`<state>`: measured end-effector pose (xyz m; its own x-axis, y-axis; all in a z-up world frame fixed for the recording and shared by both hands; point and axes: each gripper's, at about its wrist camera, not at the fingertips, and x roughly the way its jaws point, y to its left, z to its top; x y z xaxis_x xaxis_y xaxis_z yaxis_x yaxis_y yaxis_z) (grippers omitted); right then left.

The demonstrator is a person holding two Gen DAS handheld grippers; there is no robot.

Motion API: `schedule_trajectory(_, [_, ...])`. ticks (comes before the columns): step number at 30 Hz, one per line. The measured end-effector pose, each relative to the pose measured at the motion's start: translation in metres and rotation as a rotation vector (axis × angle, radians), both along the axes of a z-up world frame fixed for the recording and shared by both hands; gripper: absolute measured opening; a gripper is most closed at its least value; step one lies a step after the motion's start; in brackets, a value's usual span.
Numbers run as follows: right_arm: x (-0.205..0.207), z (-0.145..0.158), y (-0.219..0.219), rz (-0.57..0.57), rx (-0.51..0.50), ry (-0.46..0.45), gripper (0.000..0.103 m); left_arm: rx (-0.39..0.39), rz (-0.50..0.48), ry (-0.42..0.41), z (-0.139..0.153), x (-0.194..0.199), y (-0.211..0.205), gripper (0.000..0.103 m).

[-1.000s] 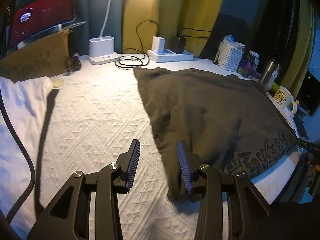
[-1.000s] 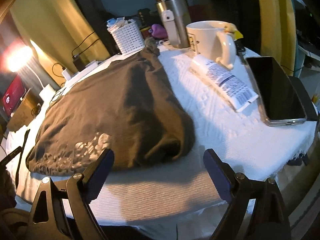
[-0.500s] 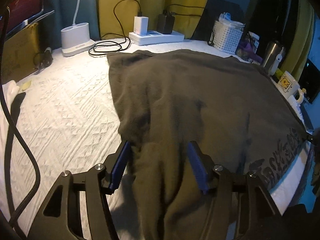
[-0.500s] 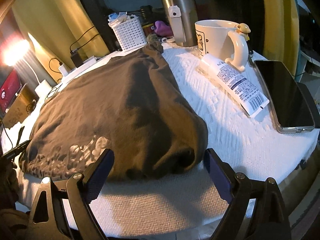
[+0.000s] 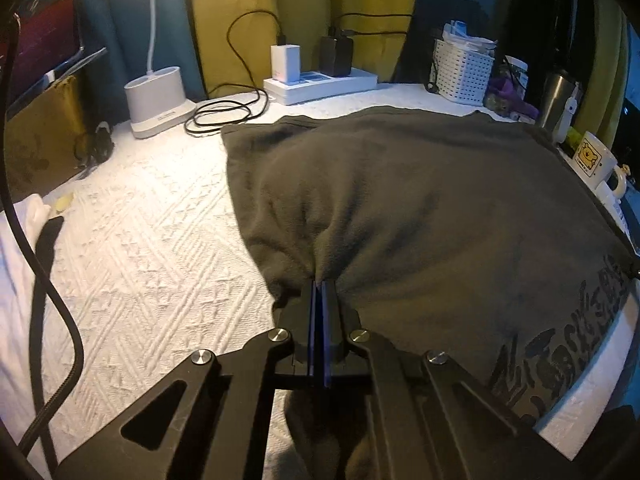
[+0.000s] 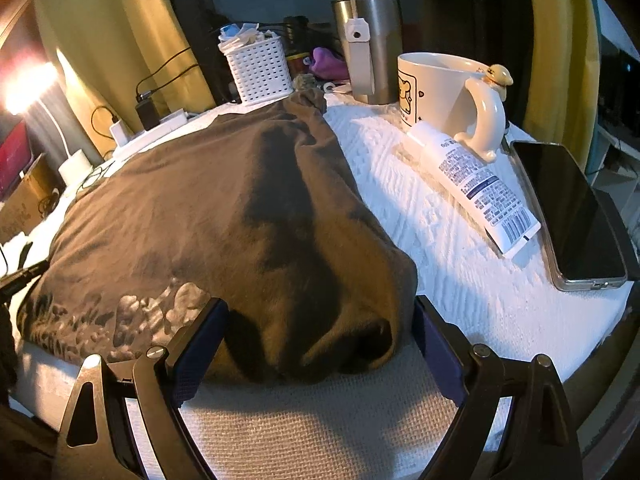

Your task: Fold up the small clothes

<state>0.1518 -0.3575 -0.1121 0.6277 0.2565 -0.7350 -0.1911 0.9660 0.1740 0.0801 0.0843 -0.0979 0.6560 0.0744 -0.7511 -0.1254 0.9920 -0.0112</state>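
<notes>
A dark olive-brown shirt (image 5: 420,200) with a printed graphic lies spread on the white textured table cover (image 5: 152,248). My left gripper (image 5: 319,286) is shut on the shirt's near left corner, and the cloth bunches into a fold at the fingertips. In the right wrist view the same shirt (image 6: 224,208) fills the middle. My right gripper (image 6: 320,312) is open, its fingers either side of the shirt's rounded near right corner at the table's front edge.
A cream mug (image 6: 444,92), a white tube (image 6: 476,192), a phone (image 6: 568,212) and a steel tumbler (image 6: 370,40) stand right of the shirt. A white basket (image 5: 464,68), a power strip (image 5: 320,80), coiled cable (image 5: 224,114) and lamp base (image 5: 156,100) line the back.
My left gripper moved right onto the shirt's corner and closed on it. My right gripper moved forward until its open fingers straddle the shirt's near right corner.
</notes>
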Motion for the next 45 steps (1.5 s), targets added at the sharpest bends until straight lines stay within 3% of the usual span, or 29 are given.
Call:
schedule_trajectory(2, [0.000, 0.000, -0.001, -0.008, 0.008, 0.002, 0.091, 0.033, 0.032, -0.001, 0.001, -0.003, 0.004, 0.001])
schedule_trajectory(5, [0.000, 0.002, -0.004, -0.031, 0.041, 0.019, 0.091, 0.022, 0.087, -0.009, 0.006, -0.014, 0.020, 0.001])
schedule_trajectory(12, [0.009, 0.006, -0.008, -0.054, 0.236, 0.068, 0.093, -0.002, 0.133, -0.017, 0.014, -0.024, 0.037, 0.003])
schedule_trajectory(17, [0.023, 0.005, 0.004, -0.047, 0.269, 0.056, 0.092, -0.018, 0.130, -0.015, 0.015, -0.017, 0.036, 0.013])
schedule_trajectory(19, [0.028, 0.005, 0.007, -0.064, 0.274, 0.040, 0.089, -0.023, 0.124, -0.011, 0.015, -0.012, 0.035, 0.020])
schedule_trajectory(21, [0.036, 0.004, 0.011, -0.075, 0.270, 0.041, 0.065, -0.028, 0.119, -0.010, 0.016, -0.008, 0.036, 0.023])
schedule_trajectory(23, [0.042, 0.002, 0.013, -0.073, 0.267, 0.047, 0.055, -0.037, 0.114, -0.008, 0.015, -0.003, 0.036, 0.023])
schedule_trajectory(28, [0.053, -0.001, 0.014, -0.065, 0.272, 0.073, 0.016, -0.058, 0.110, 0.005, 0.012, 0.013, 0.042, 0.024])
schedule_trajectory(32, [0.058, 0.006, 0.021, -0.049, 0.258, 0.067, 0.011, -0.067, 0.099, 0.009, 0.011, 0.023, 0.045, 0.024])
schedule_trajectory(38, [0.069, 0.041, 0.038, -0.017, 0.241, -0.002, 0.010, -0.094, 0.087, 0.004, 0.011, 0.031, 0.050, 0.024])
schedule_trajectory(45, [0.085, 0.087, 0.093, 0.109, 0.230, -0.077, 0.010, -0.148, 0.078, -0.026, 0.012, 0.023, 0.059, 0.024])
